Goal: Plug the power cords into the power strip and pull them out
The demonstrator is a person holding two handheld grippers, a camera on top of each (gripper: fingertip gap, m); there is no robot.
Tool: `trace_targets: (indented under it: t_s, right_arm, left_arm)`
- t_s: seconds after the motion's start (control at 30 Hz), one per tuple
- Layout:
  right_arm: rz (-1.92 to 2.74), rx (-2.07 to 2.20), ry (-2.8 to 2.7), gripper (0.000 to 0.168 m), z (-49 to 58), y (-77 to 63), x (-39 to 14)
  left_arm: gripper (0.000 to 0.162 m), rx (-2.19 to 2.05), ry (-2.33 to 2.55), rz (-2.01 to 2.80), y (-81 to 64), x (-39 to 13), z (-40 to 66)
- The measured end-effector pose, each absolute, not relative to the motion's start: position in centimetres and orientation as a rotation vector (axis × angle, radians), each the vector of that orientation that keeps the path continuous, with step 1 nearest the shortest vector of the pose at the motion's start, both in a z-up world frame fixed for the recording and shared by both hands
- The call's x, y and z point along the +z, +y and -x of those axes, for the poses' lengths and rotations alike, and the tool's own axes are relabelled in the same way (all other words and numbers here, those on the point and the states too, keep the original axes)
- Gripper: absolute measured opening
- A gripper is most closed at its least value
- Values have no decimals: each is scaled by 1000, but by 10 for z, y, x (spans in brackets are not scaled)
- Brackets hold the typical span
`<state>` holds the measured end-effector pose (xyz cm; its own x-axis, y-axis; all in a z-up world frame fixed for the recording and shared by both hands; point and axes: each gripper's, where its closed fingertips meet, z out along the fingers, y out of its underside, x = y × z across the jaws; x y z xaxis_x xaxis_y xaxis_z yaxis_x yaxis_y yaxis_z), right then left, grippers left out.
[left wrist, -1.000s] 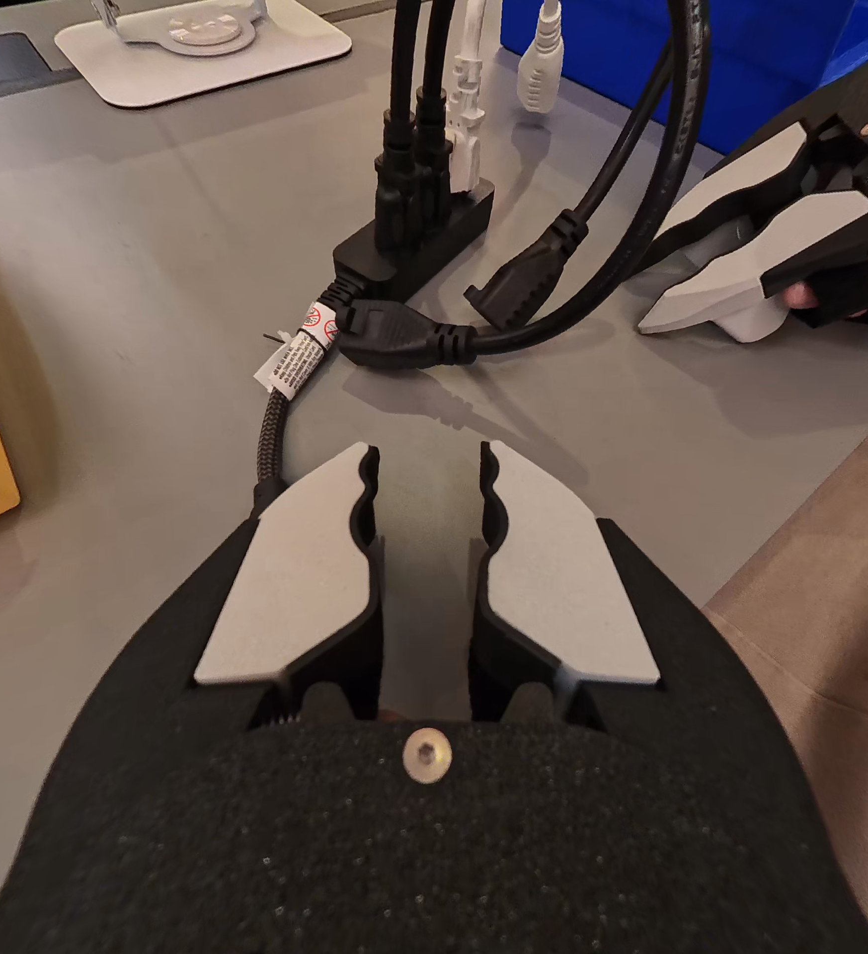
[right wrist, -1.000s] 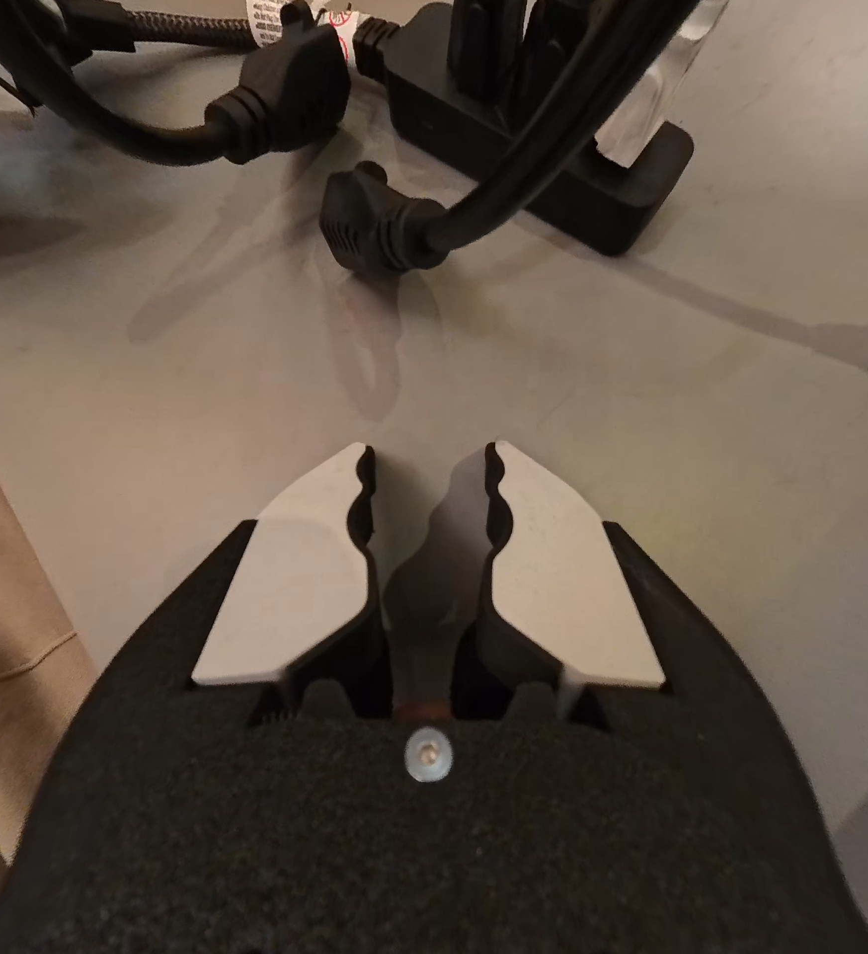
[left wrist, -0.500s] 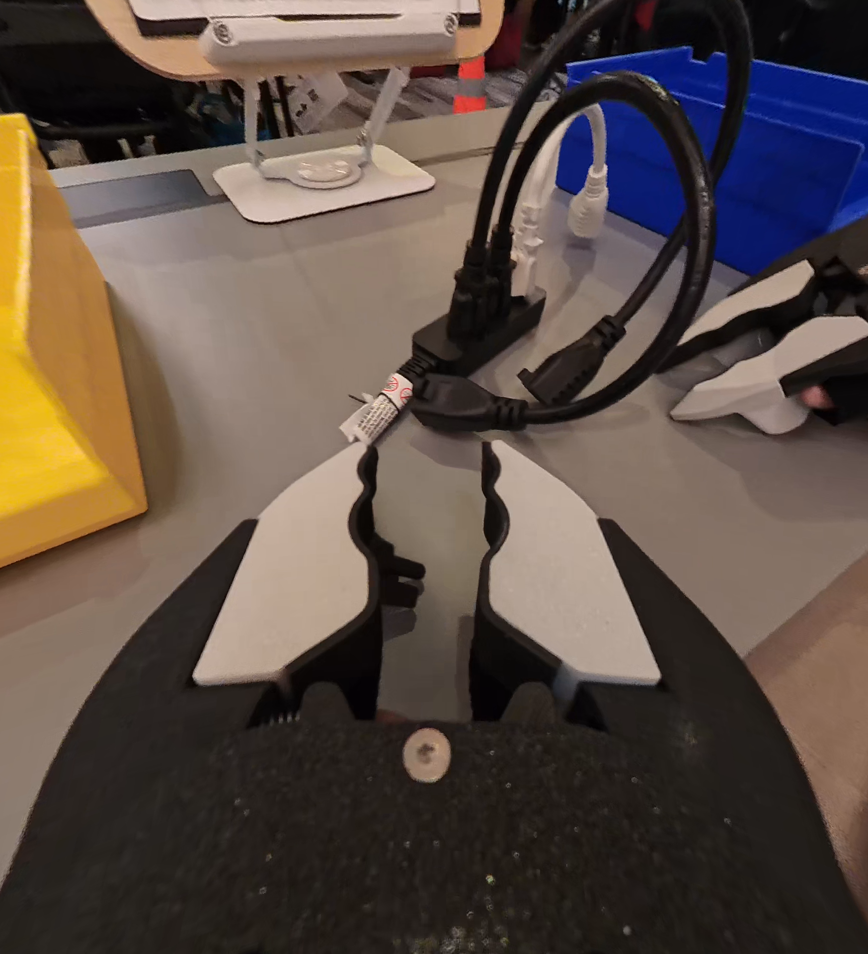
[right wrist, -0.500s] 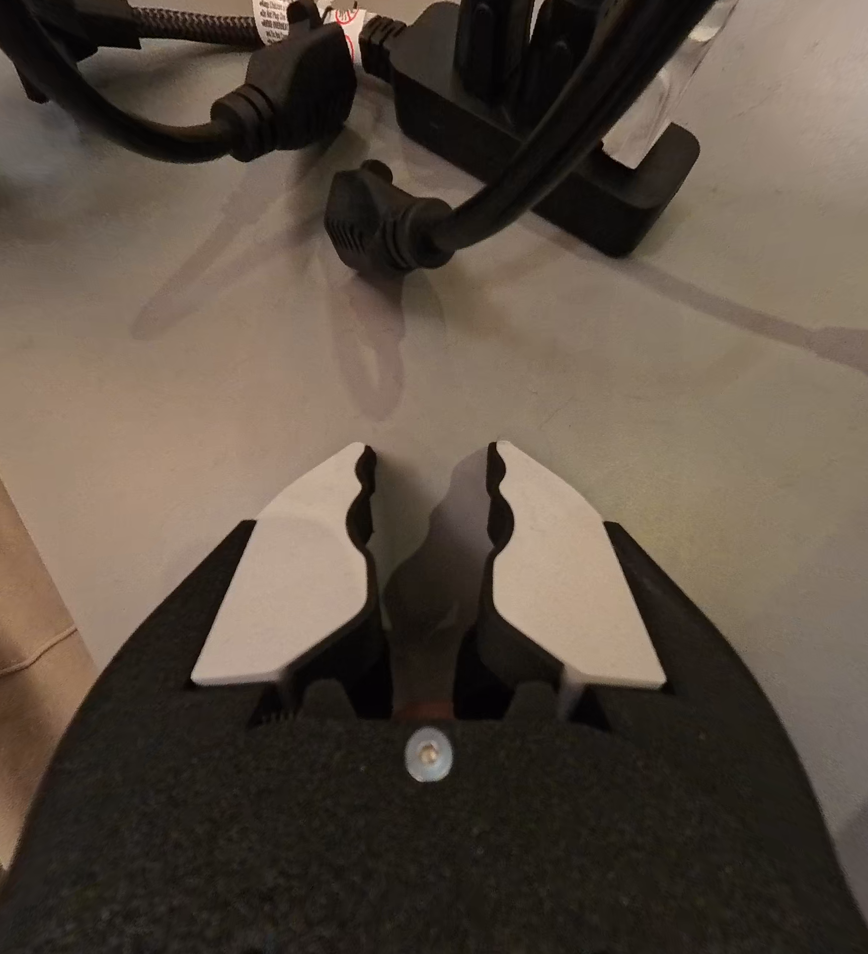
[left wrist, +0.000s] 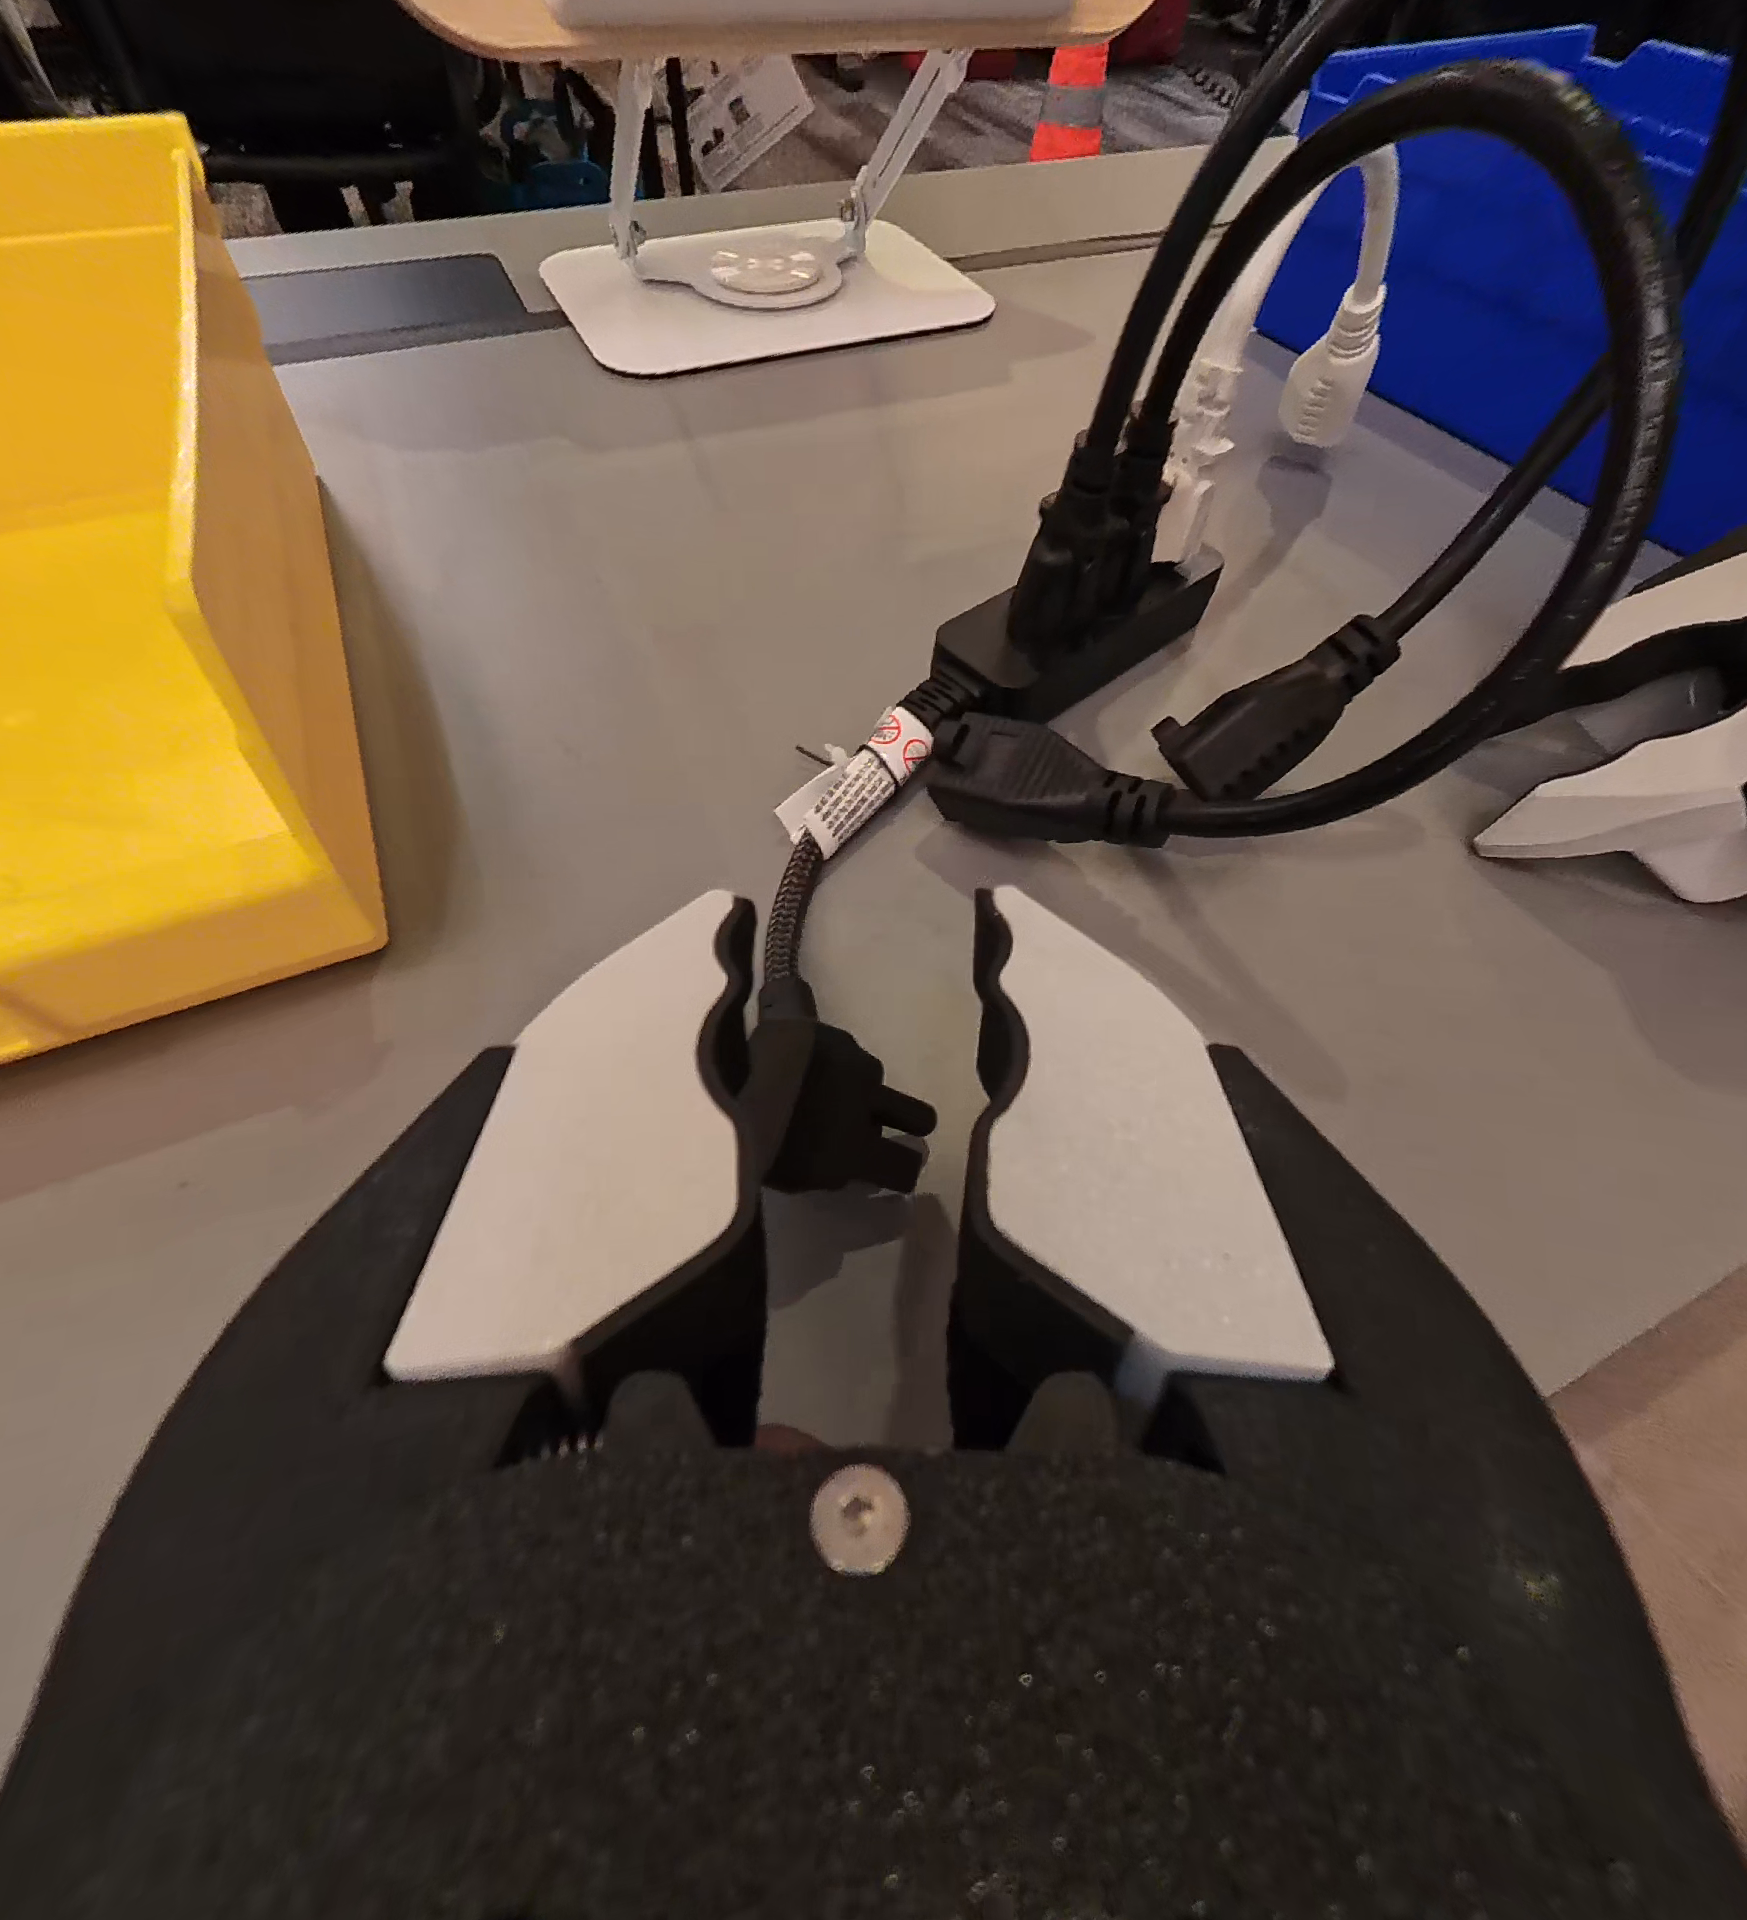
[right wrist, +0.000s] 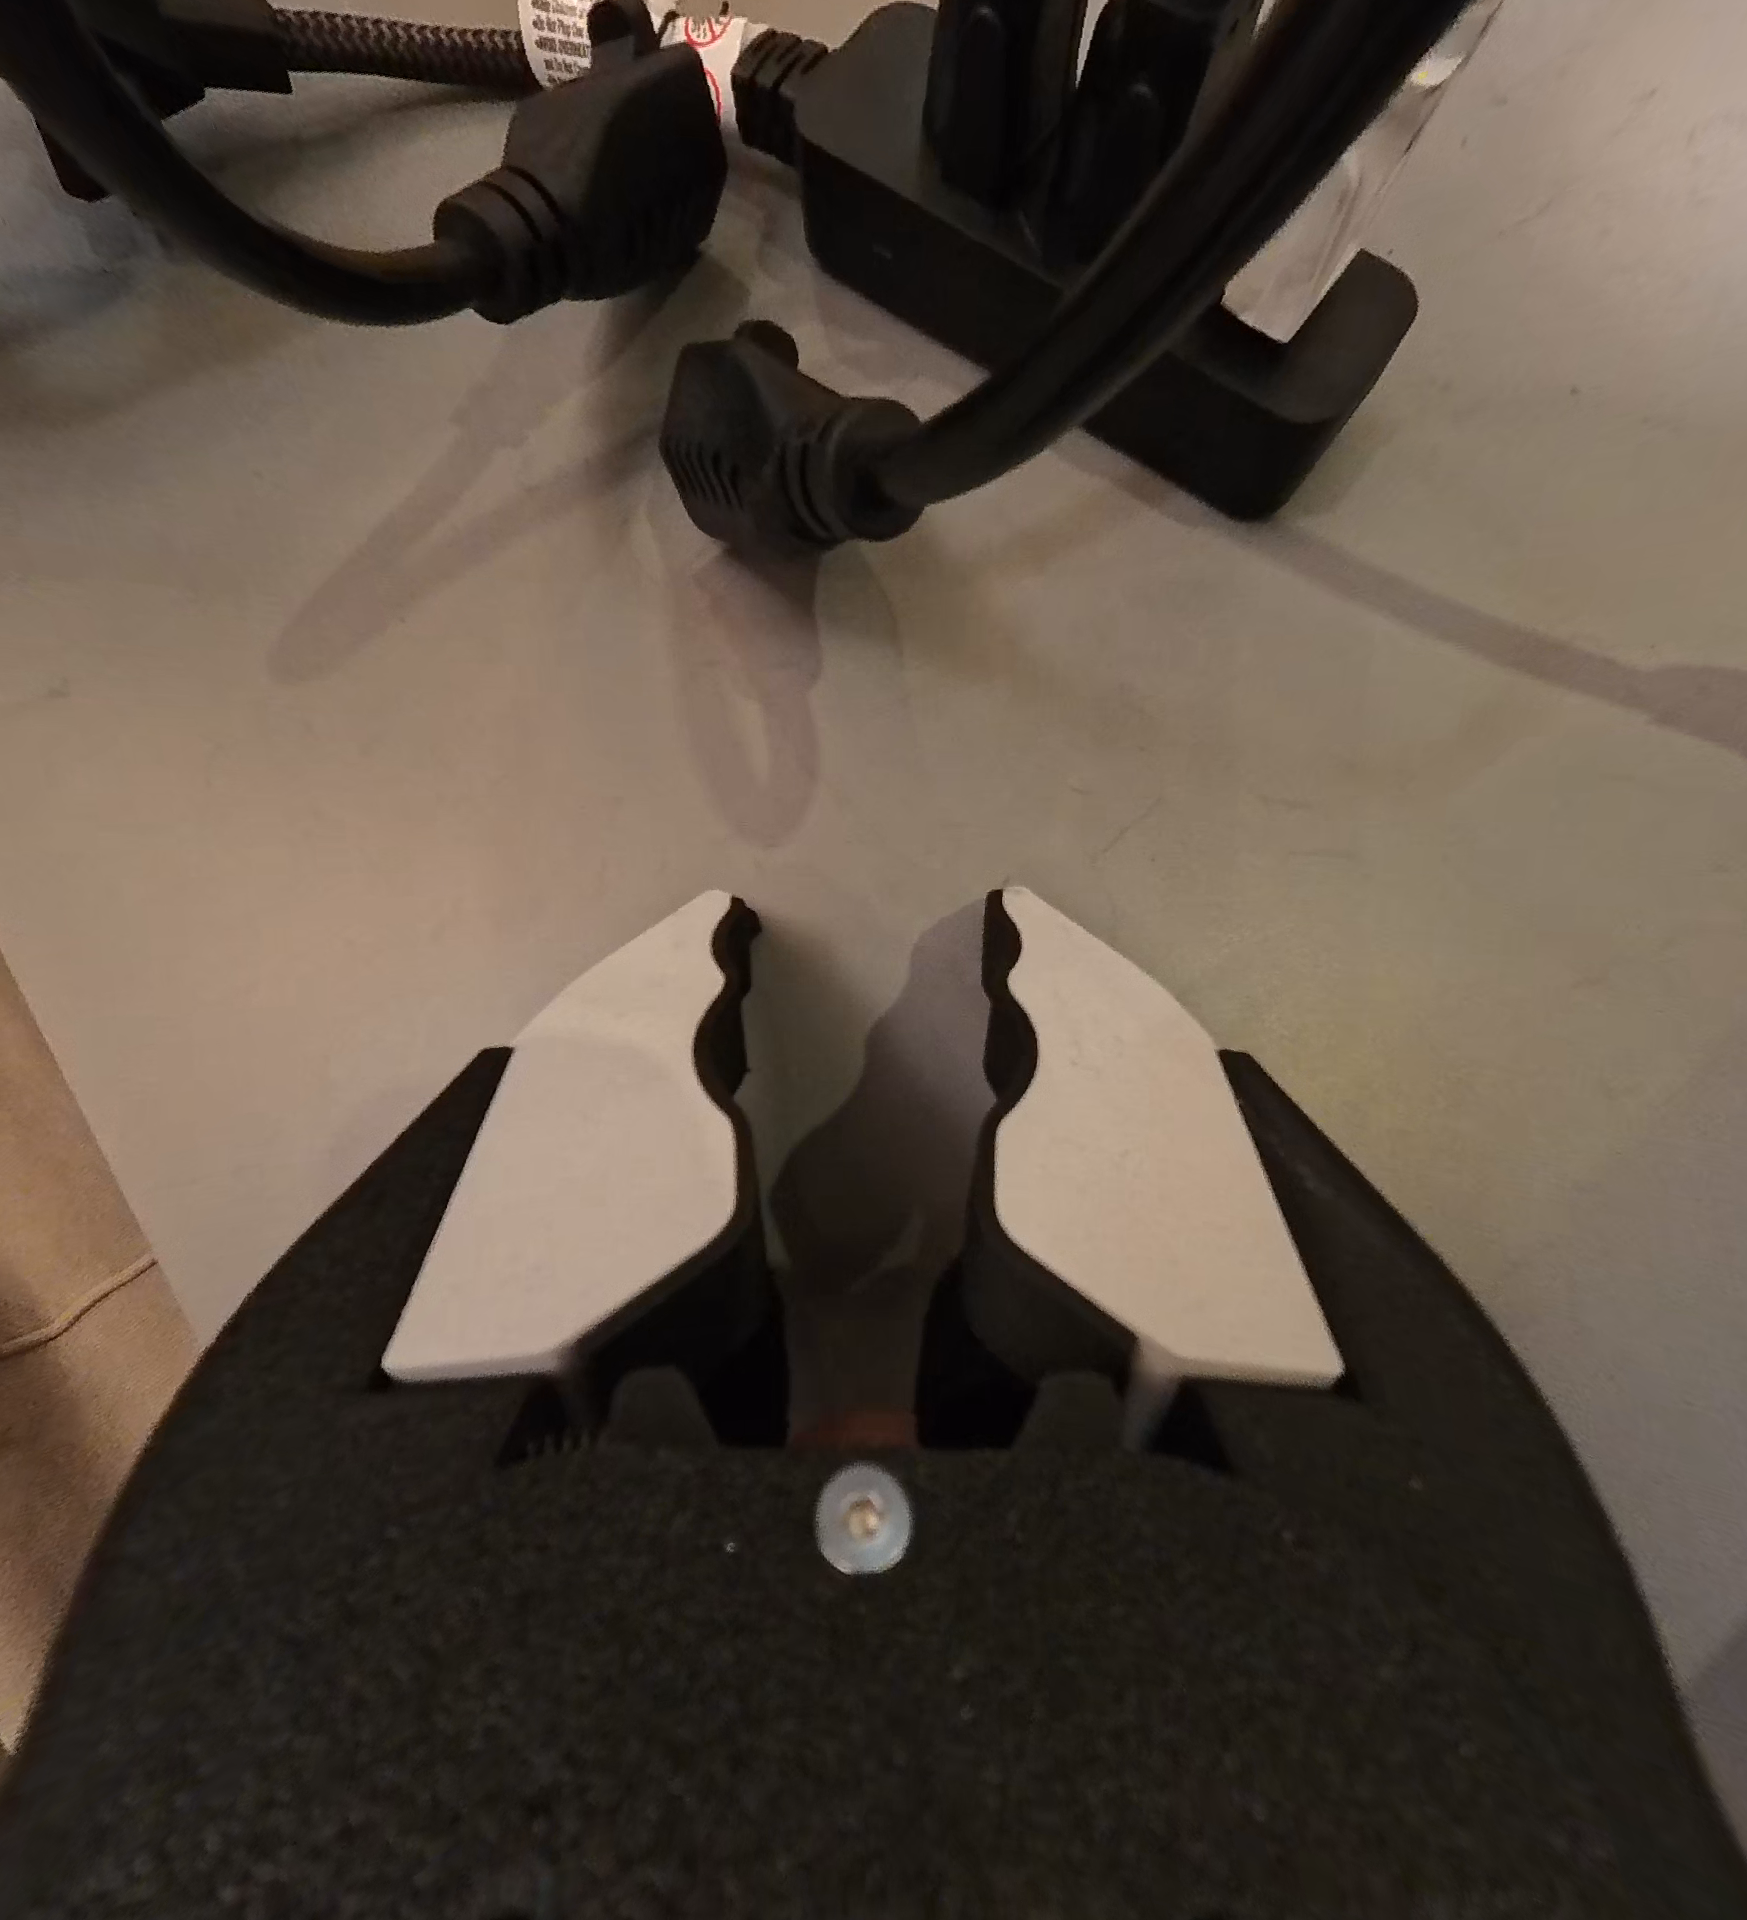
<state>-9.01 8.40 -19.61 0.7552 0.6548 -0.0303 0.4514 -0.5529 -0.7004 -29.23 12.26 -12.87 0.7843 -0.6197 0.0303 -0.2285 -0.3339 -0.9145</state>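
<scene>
A: Where is the power strip [left wrist: 1077, 634]?

B: On the grey tabletop [left wrist: 588, 623], ahead and right of the left claw [left wrist: 853, 920]. Two black plugs [left wrist: 1087, 540] and a white plug [left wrist: 1196, 457] stand upright in its sockets. Its braided cable [left wrist: 796, 904] runs back toward the camera, with a white tag [left wrist: 843, 800] wrapped round it.

A: And the left claw itself?

B: Its fingers stand apart with a clear gap. The strip's own plug [left wrist: 827, 1112] lies in that gap, close against the left finger [left wrist: 599, 1122] (whether it touches, I cannot tell). Nothing is gripped.

A: The loose cord ends?

B: Two black connectors lie on the tabletop. One [left wrist: 1040, 790] sits just beside the strip's cable end; the smaller one [left wrist: 1253, 717] lies to its right. Their thick black cords [left wrist: 1627, 343] arch up and over.

A: The right claw?

B: In the right wrist view the right claw [right wrist: 869, 914] is also parted and empty, hovering low over bare tabletop, the small connector [right wrist: 755, 447] ahead of it and apart. The strip [right wrist: 1253, 416] lies just behind that.

A: Anything else?

B: A yellow bin [left wrist: 100, 582] at the left, a blue bin [left wrist: 1492, 332] behind the cords, and a white stand base [left wrist: 765, 291] farther back.
</scene>
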Motion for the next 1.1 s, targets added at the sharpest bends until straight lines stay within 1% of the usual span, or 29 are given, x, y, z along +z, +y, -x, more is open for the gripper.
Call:
trace_targets:
  t_s: [0.6,0.77,1.1]
  right_arm:
    - [2249,373,-832,43,91,84,-196]
    - [2249,372,-833,43,91,84,-196]
    - [2249,371,-834,43,91,84,-196]
  left_arm:
    - [43,-467,649,1950,123,-137,293]
    - [45,-461,650,2002,123,-146,295]
    - [45,-448,712,2064,118,-161,290]
